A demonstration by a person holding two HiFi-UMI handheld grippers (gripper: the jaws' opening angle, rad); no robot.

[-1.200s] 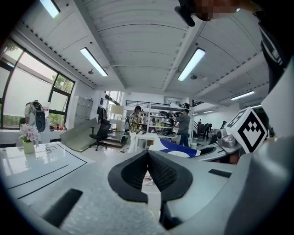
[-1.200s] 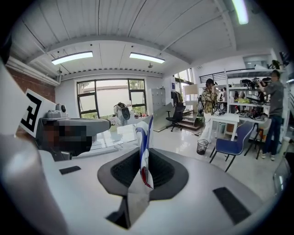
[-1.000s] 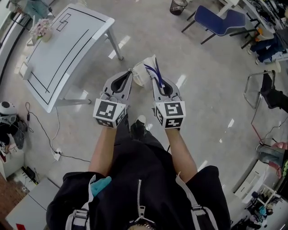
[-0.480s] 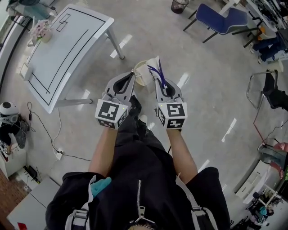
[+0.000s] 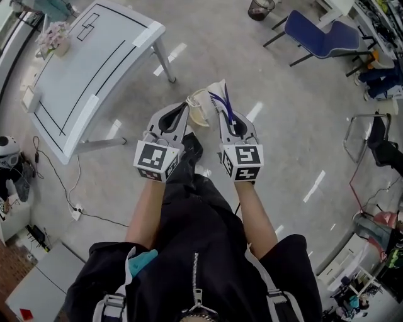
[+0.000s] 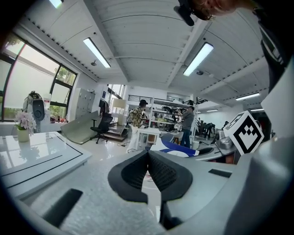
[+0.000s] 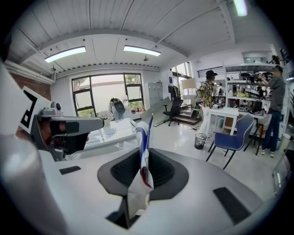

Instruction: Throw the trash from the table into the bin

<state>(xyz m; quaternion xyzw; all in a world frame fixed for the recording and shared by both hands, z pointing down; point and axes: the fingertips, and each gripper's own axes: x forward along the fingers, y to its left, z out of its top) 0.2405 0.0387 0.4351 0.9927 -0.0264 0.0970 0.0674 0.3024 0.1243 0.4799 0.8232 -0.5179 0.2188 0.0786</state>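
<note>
My right gripper (image 5: 221, 108) (image 7: 144, 153) is shut on a crumpled white wrapper (image 5: 215, 100) (image 7: 141, 170) with blue stripes, which sticks up between its pads. My left gripper (image 5: 185, 108) (image 6: 148, 155) is beside it at the same height, its tips pressed together with nothing between them. Both are held over the bare floor in front of the person. The white table (image 5: 94, 66) (image 6: 36, 156) lies to the left. A black mesh bin (image 5: 259, 9) (image 7: 200, 140) stands on the floor far ahead, next to a blue chair (image 5: 320, 30) (image 7: 235, 137).
A flower pot (image 5: 51, 41) (image 6: 23, 129) stands on the table's far corner. Cables (image 5: 60, 185) trail across the floor at left. Shelves, desks and two standing people (image 7: 206, 103) fill the far right side. Open floor stretches between me and the bin.
Both grippers have sunk a little together, the wrapper still pinched in the right one. The floor and table have slid in view as the person steps forward.
</note>
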